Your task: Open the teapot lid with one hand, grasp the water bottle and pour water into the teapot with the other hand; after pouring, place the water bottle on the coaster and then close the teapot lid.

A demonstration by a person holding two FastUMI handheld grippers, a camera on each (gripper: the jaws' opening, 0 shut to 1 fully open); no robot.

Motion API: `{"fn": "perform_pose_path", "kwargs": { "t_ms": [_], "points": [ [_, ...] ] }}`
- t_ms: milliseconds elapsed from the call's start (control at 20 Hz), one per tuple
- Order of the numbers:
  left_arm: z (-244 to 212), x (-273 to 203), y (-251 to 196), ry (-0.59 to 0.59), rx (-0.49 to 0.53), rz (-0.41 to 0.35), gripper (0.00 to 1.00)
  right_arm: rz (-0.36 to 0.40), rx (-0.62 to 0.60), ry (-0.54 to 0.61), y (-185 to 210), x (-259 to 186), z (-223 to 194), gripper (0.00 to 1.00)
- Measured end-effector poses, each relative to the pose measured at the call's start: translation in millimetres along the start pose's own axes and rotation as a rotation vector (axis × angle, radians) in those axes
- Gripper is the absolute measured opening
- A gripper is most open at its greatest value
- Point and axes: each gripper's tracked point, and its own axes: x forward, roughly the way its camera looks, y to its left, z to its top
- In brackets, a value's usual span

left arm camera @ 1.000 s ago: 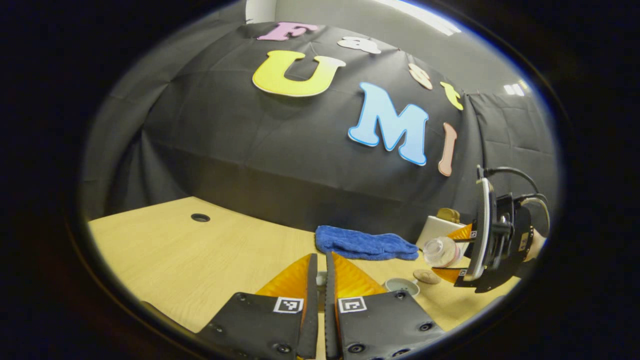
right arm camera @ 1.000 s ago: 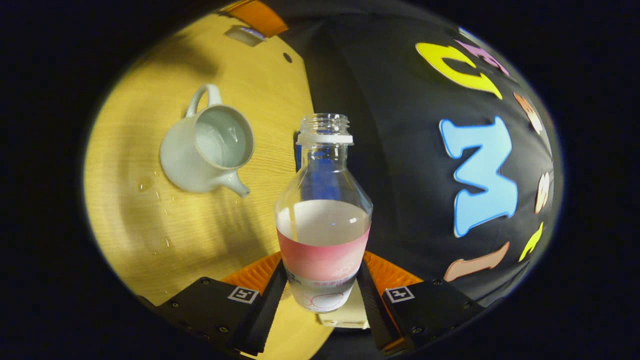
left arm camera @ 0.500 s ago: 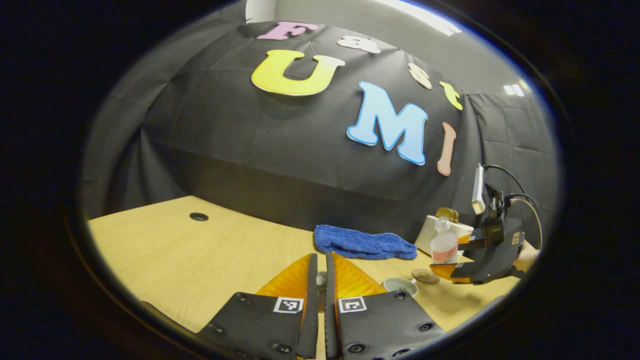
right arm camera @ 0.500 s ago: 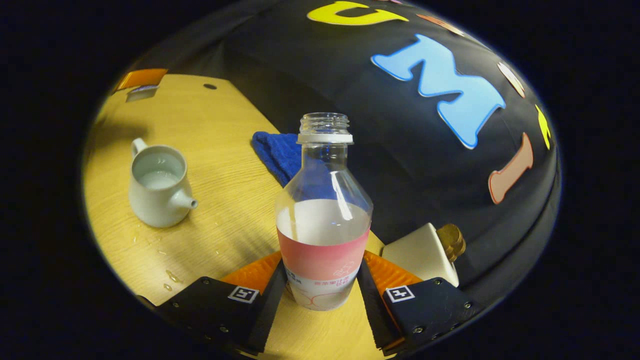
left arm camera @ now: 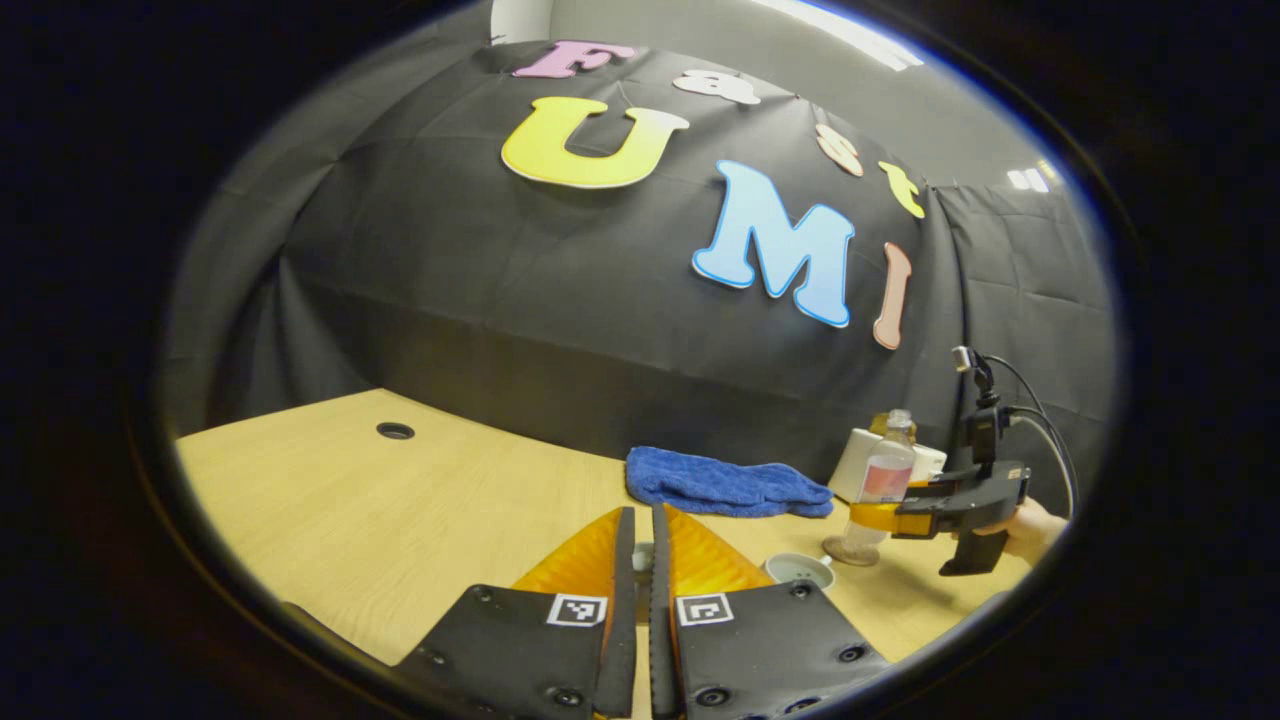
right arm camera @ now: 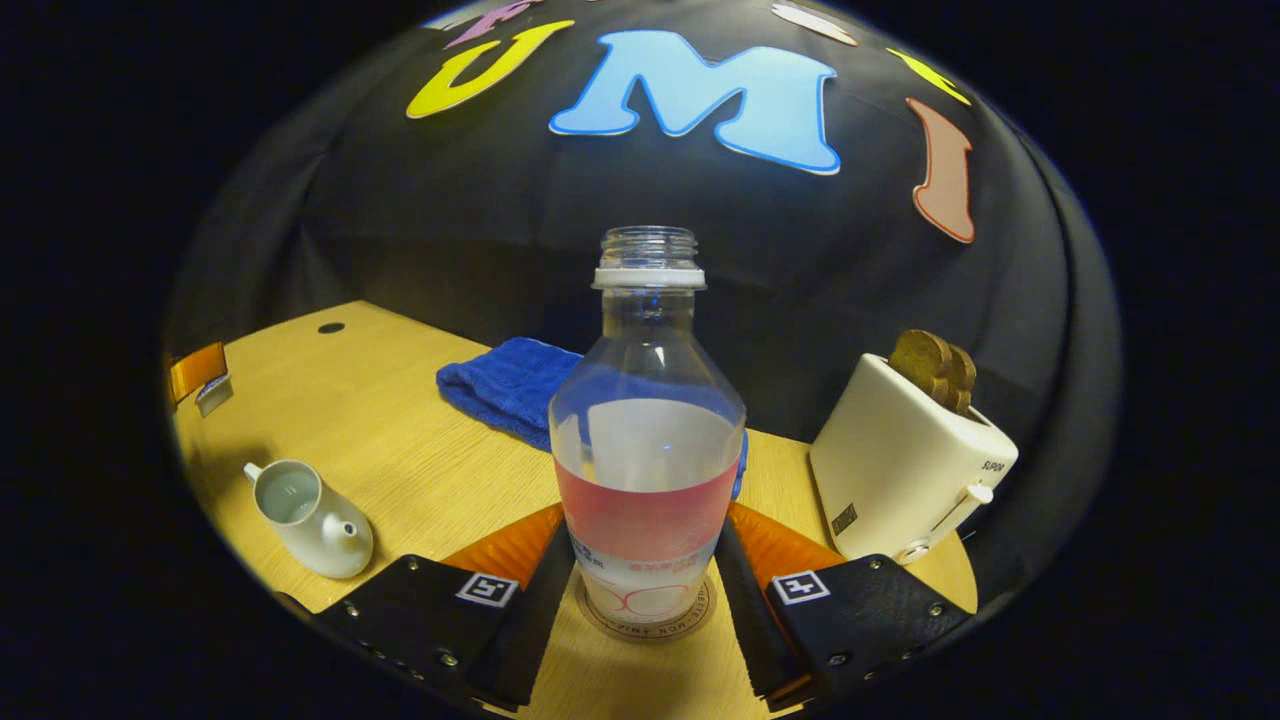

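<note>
Water bottle upright between right gripper fingers, both pressing its sides, base over coaster on counter; left gripper fingers clenched near-together; open teapot well left

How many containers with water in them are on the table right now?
2: the water bottle stands upright on the coaster between the right gripper's fingers, and the open teapot sits farther left.

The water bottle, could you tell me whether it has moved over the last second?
Yes. In the left gripper view the water bottle has swung upright and come down before the toaster, its base now at the coaster.
</note>
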Motion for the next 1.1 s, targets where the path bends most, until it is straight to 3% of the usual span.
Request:
{"fn": "perform_pose_path", "kwargs": {
  "t_ms": [600, 750, 1100],
  "points": [
    [-10, 4, 0, 0.022, 0.009, 0.0, 0.12, 0.017, 0.089, -0.026, -5, 3, -8, 0.78],
    [-10, 4, 1, 0.026, 0.01, 0.002, 0.12, 0.002, 0.086, -0.038, -9, 0, -7, 0.92],
    [-12, 5, 1, 0.029, 0.016, 0.002, 0.12, -0.003, 0.129, -0.065, -13, -9, 2, 0.96]
  ]
}}
